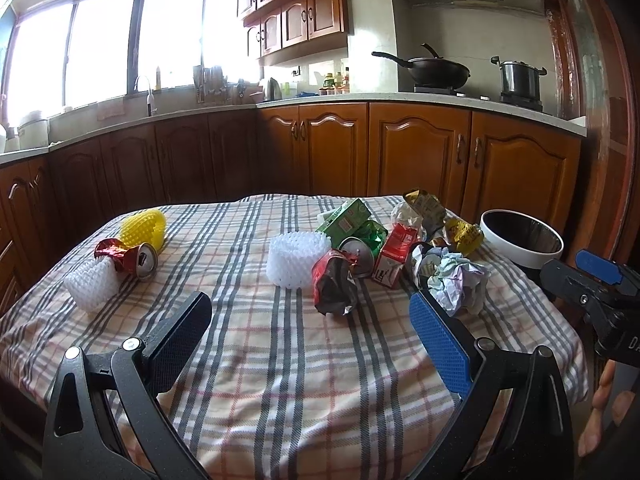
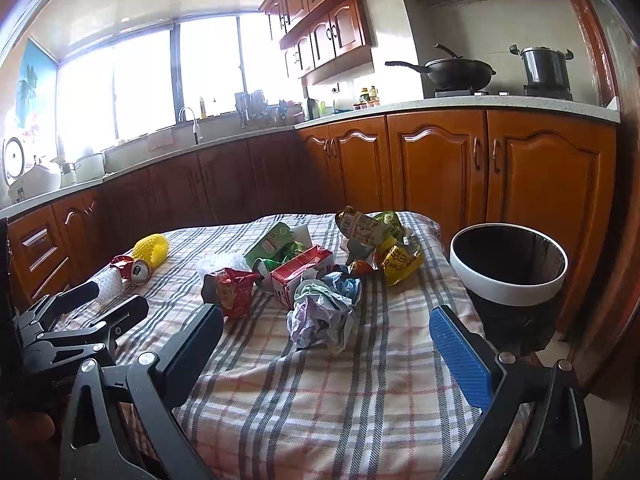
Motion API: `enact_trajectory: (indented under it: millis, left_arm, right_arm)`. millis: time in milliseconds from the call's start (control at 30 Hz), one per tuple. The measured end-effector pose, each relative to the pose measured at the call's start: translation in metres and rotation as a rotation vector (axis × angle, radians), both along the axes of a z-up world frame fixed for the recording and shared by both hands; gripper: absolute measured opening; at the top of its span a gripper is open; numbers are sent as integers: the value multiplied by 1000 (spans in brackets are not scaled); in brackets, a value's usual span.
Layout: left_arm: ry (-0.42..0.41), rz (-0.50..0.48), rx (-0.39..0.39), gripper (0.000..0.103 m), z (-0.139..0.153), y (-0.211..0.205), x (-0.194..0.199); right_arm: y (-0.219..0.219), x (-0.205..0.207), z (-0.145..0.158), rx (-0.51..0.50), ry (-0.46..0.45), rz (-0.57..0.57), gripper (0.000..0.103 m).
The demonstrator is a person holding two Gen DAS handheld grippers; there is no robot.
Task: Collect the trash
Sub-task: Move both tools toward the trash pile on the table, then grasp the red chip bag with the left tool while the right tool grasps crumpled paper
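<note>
Kitchen, plaid-clothed counter: crumpled paper, red carton, crushed can, bin beside. Left gripper, right gripper: fingers spread, empty.

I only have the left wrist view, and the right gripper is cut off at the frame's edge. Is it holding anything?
Observer: No. The right gripper has its fingers wide apart, pressing on nothing.
Operator: What is nearest to it?
Observer: The crumpled paper, lined up between the fingertips; neither finger touches it.
Operator: Is the bin on the table?
Observer: No. The bin stands off the right edge of the table, and its whole white rim shows.
</note>
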State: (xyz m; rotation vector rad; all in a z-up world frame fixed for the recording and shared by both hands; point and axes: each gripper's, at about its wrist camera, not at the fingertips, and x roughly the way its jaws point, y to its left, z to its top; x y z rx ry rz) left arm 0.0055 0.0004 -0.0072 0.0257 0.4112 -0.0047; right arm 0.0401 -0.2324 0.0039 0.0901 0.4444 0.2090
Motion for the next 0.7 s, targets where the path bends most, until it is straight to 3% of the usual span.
enact_trajectory:
  millis: [300,467,700]
  left_arm:
    - [36,14,-10,101,-6,10,24]
    - [103,3,-34,97,-12,14,47]
    - [195,-21,-66,84,-27,17,90]
  right_arm:
    - [-5,15,-3,22,34,17,103]
    - [-4,32,-9,33,72,37,102]
    - [1,67,-32,37,176,65,84]
